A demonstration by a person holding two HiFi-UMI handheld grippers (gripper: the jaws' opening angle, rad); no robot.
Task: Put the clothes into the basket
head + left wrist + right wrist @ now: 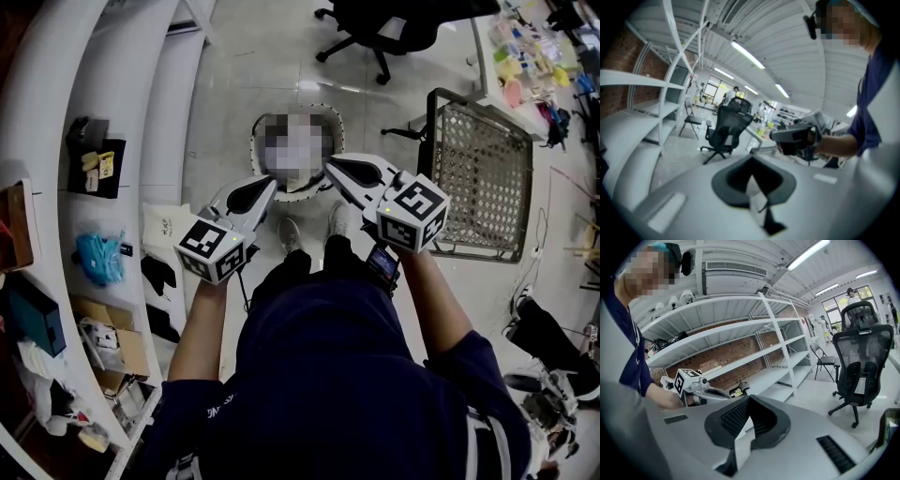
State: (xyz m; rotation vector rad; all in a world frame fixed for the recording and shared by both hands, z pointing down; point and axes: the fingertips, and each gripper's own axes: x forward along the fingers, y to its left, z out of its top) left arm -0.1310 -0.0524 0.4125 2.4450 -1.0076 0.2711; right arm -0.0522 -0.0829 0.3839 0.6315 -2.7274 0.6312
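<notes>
We stand over the basket (257,141), which sits on the floor straight ahead and below us, its round rim showing just past both claw tips. The left claw (272,182) is pressed together with nothing in it. The right claw (328,163) likewise has its jaws meeting at the tip, empty. Both point forward and a little down, tips near each other above the basket's near edge. We cannot tell what lies inside the basket, since a patch covers it. The clothes seem to lie off to the left on the white shelf (122,141): a dark garment (159,274) and a blue bundle (98,255), though both are small and either may be something else. The left claw is nearer, so we judge the coming reach goes leftward and down, away from the basket, with that claw spreading first
</notes>
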